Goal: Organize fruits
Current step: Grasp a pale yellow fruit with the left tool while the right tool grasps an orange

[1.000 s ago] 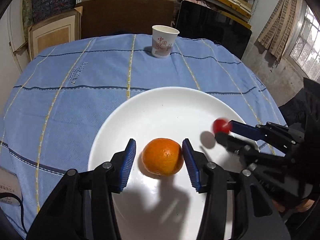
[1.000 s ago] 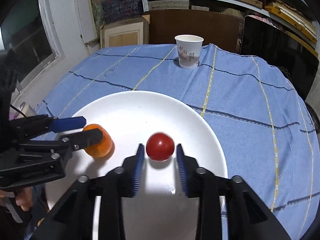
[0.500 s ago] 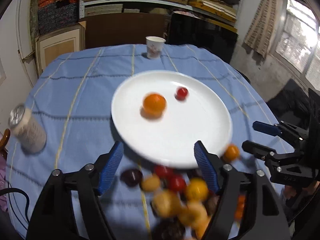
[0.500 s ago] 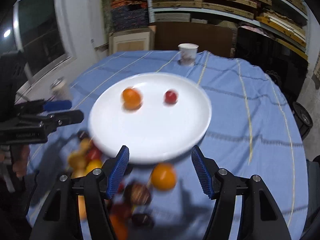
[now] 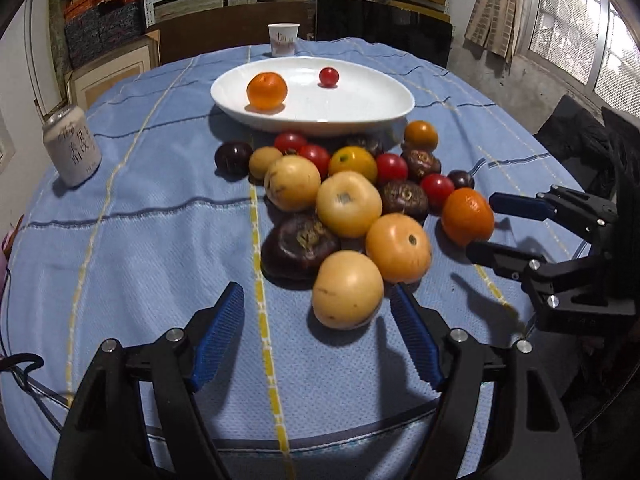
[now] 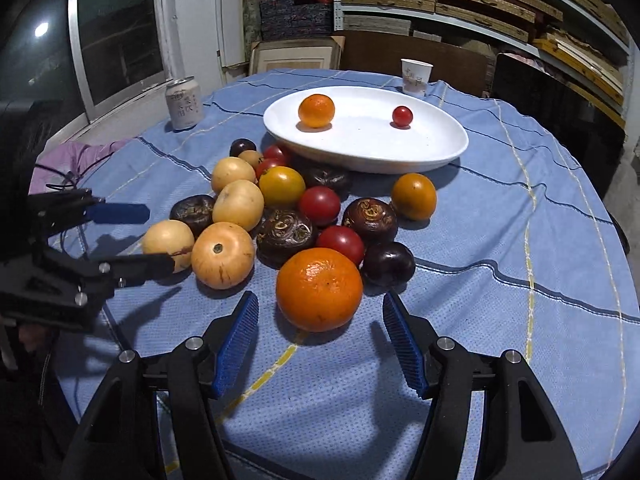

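On the blue checked tablecloth (image 5: 132, 208) sits a heap of loose fruit (image 5: 348, 204): pale yellow, red, orange and dark purple pieces, touching one another. Behind the heap, a white plate (image 5: 360, 108) holds one orange (image 5: 267, 90) and one small tomato (image 5: 329, 77), well apart from each other. The left gripper (image 5: 318, 338) hangs over the near edge of the heap, jaws spread and empty, with a pale yellow fruit (image 5: 347, 289) just ahead of its tips. The right gripper (image 6: 320, 342) is likewise spread and empty, a large orange (image 6: 319, 289) just in front of it, untouched. A can (image 5: 72, 145) stands at the left, and a paper cup (image 5: 283, 39) beyond the plate.
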A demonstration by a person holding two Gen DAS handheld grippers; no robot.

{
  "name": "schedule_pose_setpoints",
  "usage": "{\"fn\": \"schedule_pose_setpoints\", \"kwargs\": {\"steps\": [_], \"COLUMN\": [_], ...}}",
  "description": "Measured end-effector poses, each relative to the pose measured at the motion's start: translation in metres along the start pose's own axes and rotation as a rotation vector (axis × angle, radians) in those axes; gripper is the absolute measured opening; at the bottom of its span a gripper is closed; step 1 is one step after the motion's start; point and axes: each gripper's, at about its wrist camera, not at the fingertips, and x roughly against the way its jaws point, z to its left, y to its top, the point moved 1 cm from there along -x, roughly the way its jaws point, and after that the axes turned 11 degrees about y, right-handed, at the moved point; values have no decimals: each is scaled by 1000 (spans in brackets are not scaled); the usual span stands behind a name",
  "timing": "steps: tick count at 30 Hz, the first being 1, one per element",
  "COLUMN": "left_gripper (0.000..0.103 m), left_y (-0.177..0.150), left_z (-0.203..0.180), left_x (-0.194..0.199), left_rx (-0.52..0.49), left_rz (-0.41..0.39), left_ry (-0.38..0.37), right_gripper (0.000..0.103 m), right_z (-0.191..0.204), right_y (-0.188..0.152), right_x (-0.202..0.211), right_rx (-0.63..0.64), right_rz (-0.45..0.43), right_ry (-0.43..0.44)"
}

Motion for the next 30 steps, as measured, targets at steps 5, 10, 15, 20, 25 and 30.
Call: {"fn": "schedule_pose_setpoints", "kwargs": {"steps": [5,10,15,20,25,30], "left_gripper": [58,34,34,34,34,34], "left_y": [-3,-6,-6,-6,-5,-5], "left_z": [-6,-17,-8,-5,-3,0], "left_x": [-7,-5,3,12,11,9], "left_rx": [17,-27,24,44,59,70], "left_rz": [-12,-55,-99,-155,-151,-139], "left_ry": [11,2,-43,-70,-75,-77], "right_gripper": [65,65,65,65,65,47], "right_z": [-5,-15,-12,-3,4,1], "right_y": [-4,-5,-5,-5,3,7], "right_x": [2,1,2,-2,-10,-15], "right_rx": [-23,-70,-52,-6,0,-27], "right_rz": [-25,-28,-31,-11,16,6], "right_ry": [18,50,45,18,0,-24]}}
